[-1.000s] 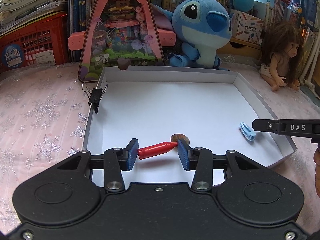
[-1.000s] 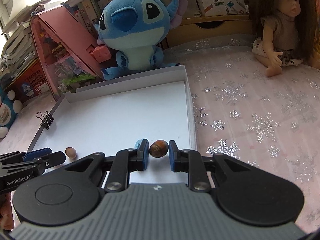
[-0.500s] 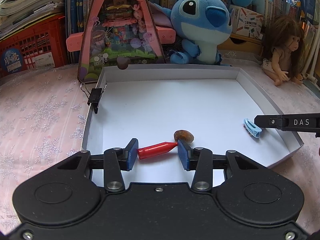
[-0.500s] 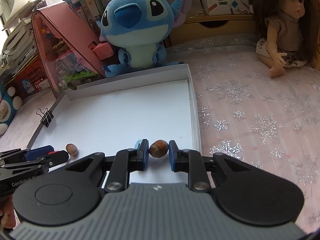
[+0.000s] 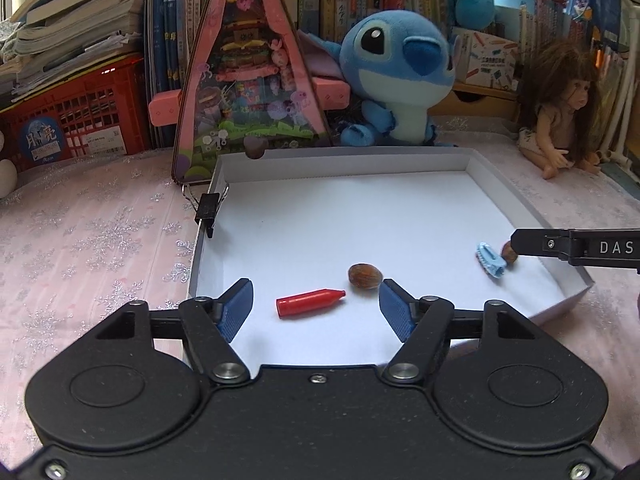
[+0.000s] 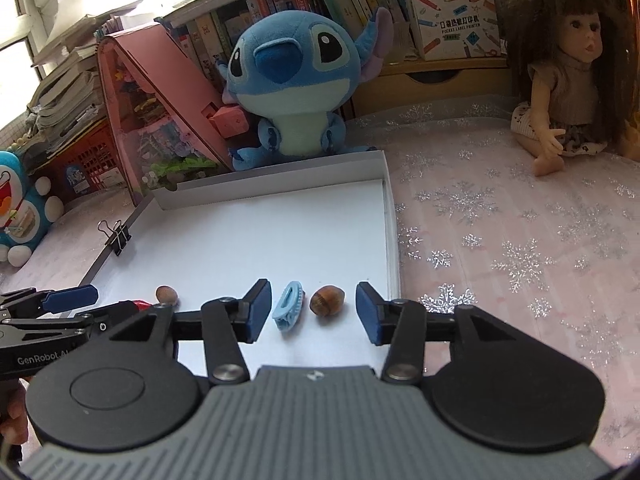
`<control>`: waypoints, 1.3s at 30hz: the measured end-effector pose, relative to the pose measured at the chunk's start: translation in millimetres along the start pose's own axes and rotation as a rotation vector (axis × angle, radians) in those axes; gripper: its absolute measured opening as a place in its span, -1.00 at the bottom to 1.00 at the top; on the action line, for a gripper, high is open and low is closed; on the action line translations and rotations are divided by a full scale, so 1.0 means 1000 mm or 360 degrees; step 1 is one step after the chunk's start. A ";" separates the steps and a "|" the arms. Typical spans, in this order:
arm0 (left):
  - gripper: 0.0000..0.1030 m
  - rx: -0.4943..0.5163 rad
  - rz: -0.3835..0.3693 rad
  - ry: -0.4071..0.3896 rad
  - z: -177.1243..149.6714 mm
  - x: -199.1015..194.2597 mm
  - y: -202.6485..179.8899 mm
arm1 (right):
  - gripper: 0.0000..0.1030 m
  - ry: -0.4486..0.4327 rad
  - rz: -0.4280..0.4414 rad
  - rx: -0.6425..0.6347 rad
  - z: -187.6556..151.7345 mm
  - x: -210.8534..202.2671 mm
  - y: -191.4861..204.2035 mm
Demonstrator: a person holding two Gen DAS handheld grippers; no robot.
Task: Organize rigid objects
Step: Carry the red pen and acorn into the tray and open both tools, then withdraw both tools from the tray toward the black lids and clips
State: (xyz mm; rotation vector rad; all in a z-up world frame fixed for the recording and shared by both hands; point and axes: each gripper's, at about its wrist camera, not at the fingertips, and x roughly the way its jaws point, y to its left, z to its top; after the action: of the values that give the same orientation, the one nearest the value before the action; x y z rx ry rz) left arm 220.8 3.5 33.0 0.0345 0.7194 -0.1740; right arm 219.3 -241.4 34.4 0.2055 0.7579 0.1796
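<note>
Resting in white tray: red crayon, nut just off its tip. Your left gripper spread wide, fingers flanking both, touching neither. Your right gripper also spread, holding nothing; blue hair clip and second nut lie side by side between its fingers, near tray's right wall. Black binder clip clamped on left wall. Tray sits on snowflake cloth.

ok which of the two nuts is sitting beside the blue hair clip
The nut between the right claw's open fingers, just right of the clip. The other nut lies by the red cap.
</note>
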 end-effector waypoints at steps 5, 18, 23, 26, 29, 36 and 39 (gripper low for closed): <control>0.49 0.0022 -0.0045 -0.0062 -0.012 -0.025 -0.005 | 0.45 -0.0078 0.0026 -0.0102 -0.012 -0.023 0.007; 0.53 0.0054 -0.0159 -0.0105 -0.058 -0.074 -0.016 | 0.58 -0.0197 0.0090 -0.0331 -0.055 -0.069 0.027; 0.53 0.0032 -0.0191 -0.0092 -0.074 -0.088 -0.016 | 0.61 -0.0214 0.0116 -0.0376 -0.070 -0.082 0.031; 0.53 0.0013 -0.0207 -0.0077 -0.083 -0.094 -0.016 | 0.61 -0.0218 0.0125 -0.0392 -0.080 -0.088 0.033; 0.53 0.0008 -0.0221 -0.0068 -0.093 -0.100 -0.018 | 0.62 -0.0214 0.0148 -0.0385 -0.088 -0.093 0.033; 0.53 0.0035 -0.0226 -0.0061 -0.111 -0.111 -0.027 | 0.62 -0.0228 0.0142 -0.0422 -0.109 -0.105 0.036; 0.53 0.0023 -0.0220 -0.0047 -0.116 -0.111 -0.028 | 0.63 -0.0235 0.0138 -0.0447 -0.117 -0.108 0.038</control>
State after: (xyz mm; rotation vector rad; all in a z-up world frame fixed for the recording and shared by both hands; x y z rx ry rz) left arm 57.8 3.1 19.4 -0.0043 0.6913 -0.3113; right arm 57.5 -216.1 32.9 -0.0154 0.5700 0.3465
